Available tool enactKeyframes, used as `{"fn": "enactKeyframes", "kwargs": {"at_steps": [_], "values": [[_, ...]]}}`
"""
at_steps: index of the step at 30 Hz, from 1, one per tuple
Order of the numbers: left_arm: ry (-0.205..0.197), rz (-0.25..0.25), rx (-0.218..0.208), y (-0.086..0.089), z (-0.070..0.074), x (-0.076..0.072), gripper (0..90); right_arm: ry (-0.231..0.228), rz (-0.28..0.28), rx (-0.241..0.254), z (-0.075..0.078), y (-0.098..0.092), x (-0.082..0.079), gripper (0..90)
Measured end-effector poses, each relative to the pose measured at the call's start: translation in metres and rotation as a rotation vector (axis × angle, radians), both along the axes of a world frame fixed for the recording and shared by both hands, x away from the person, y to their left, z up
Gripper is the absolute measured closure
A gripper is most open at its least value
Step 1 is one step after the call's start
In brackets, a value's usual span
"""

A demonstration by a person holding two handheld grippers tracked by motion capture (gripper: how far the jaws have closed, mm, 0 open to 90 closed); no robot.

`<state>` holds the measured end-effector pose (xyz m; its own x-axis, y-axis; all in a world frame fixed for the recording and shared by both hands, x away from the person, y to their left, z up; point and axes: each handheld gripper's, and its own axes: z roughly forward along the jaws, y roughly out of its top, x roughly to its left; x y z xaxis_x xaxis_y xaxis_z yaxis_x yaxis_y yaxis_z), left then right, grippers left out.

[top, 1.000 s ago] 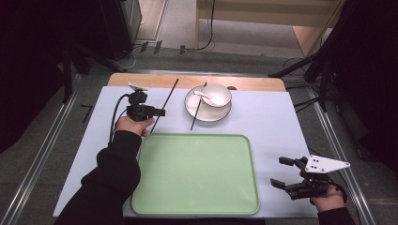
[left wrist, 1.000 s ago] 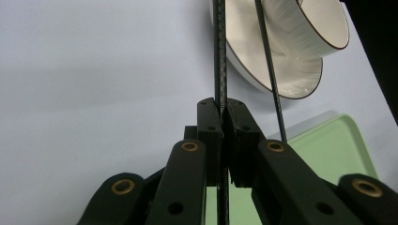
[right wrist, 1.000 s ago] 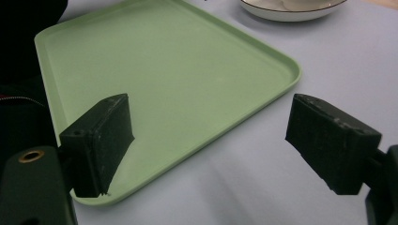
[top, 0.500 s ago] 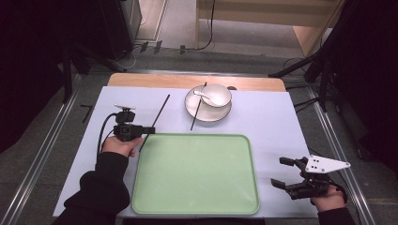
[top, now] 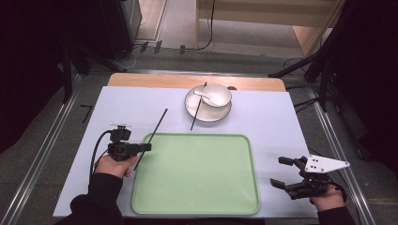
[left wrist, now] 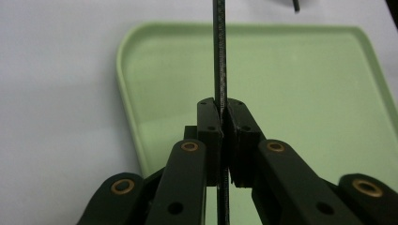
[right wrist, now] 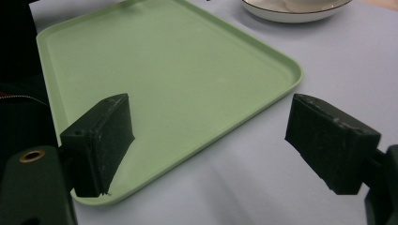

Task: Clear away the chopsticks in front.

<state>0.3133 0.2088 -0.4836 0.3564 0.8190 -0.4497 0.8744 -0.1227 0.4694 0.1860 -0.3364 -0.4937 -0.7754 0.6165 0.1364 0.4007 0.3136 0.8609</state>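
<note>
Left gripper fingers pinching a thin black chopstick at the flat green plastic tray's nine o'clock edge, right gripper fingers spread wide at the tray's four o'clock.

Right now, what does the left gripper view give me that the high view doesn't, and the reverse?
Left gripper view: the left tool has its pads pinched shut on the black chopstick, seen close up. High view: the second chopstick leaning on the plate, the bowl with its spoon, and the open right tool. Both: the held chopstick over the green tray.
</note>
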Motion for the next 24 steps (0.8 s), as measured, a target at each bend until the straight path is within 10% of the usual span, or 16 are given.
{"fn": "enactKeyframes", "kwargs": {"at_steps": [24], "values": [[0.107,-0.012,0.098,-0.003,-0.019,-0.058,85.6,-0.003,0.018,0.003,0.001,0.005,0.007,15.7]]}}
